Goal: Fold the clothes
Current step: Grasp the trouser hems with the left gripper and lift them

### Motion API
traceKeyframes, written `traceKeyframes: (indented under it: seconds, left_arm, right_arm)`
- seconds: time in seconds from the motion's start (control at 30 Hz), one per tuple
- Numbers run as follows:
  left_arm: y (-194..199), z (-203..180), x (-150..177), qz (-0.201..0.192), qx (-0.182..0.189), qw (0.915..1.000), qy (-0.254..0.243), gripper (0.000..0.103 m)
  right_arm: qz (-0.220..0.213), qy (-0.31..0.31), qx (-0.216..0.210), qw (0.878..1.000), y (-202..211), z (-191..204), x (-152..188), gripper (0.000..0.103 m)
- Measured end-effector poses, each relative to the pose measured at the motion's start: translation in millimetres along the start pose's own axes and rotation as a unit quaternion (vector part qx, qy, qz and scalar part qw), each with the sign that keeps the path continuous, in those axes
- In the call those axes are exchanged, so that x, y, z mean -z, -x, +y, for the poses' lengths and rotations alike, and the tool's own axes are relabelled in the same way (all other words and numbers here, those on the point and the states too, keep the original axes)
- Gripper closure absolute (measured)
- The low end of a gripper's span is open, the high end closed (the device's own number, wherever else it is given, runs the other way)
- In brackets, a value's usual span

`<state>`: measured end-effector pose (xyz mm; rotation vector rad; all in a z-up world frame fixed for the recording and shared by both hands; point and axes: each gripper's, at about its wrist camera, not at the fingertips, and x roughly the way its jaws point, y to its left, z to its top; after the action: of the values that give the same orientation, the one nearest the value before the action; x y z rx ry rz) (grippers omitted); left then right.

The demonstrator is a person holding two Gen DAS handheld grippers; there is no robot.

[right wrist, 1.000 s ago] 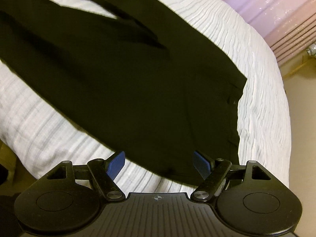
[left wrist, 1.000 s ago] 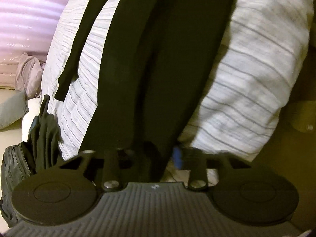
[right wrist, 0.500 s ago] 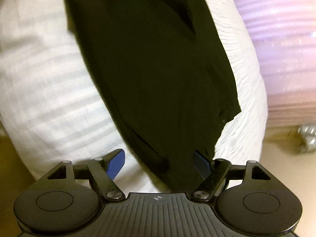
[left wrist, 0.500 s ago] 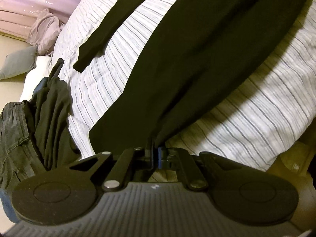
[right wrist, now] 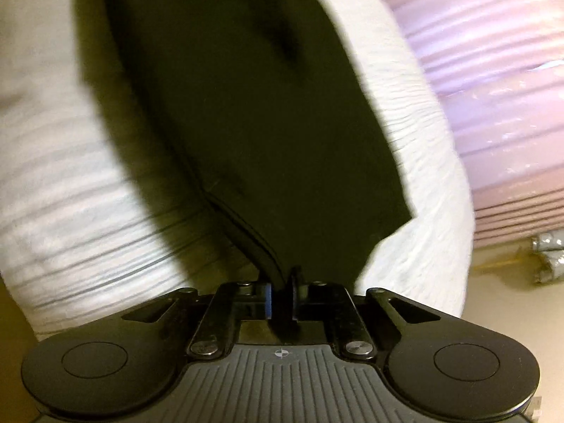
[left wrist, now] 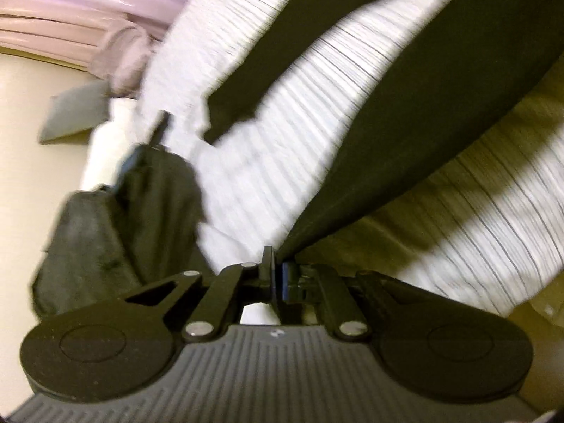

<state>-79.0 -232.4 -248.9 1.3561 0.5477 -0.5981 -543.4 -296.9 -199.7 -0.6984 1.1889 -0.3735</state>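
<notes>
White bedding with thin grey stripes (left wrist: 292, 162) covers the wide mattress that fills most of both views, its ribbed weave blurred in places. Across it lies the long black fabric garment (left wrist: 433, 105), the largest thing on the bed: in the left wrist view it runs as a broad band from the upper right down to the gripper, with a narrower black strip, seemingly a sleeve (left wrist: 268, 70), lying apart from it further up the sheet. In the right wrist view the same garment (right wrist: 253, 112) spreads as a wide dark panel with a stitched hem, narrowing toward the camera.

Behind the bed hang pale pink ribbed curtains (right wrist: 493, 88). At the bed's near left edge sits a heap of dark grey and black clothes (left wrist: 116, 225), and beyond it a grey cushion (left wrist: 74, 112) rests on the cream floor beside a bundle of mauve cloth (left wrist: 127, 56).

The left gripper (left wrist: 278, 278) has its jaws pressed together on a corner of the black garment, which rises taut from the pinch. The right gripper (right wrist: 282, 299) is likewise clamped on the garment's hem edge, a sliver of blue pad (right wrist: 268, 299) showing beside the cloth.
</notes>
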Motion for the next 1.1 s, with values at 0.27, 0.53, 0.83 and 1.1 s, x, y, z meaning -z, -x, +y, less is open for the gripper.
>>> traceKeyframes:
  seconds: [0.27, 0.53, 0.83, 1.1]
  left_arm:
    - [10, 90, -76, -0.031, -0.034, 0.9987, 0.022, 0.099]
    - [-61, 151, -166, -0.059, -0.009, 0.9979, -0.026, 0.099]
    - [-180, 156, -251, -0.058, 0.049, 0.9926, -0.095, 0.099]
    - [-240, 144, -304, -0.024, 0.061, 0.99, -0.125, 0.099]
  right_arm:
    - [-0.056, -0.014, 0.027, 0.998, 12, -121, -41, 0.098]
    - [-0.027, 0.007, 0.015, 1.0, -71, -203, -99, 0.098]
    - [0.034, -0.011, -0.014, 0.999, -157, -232, -135, 0.098]
    - [0.06, -0.027, -0.047, 0.997, -213, -251, -147, 0.098]
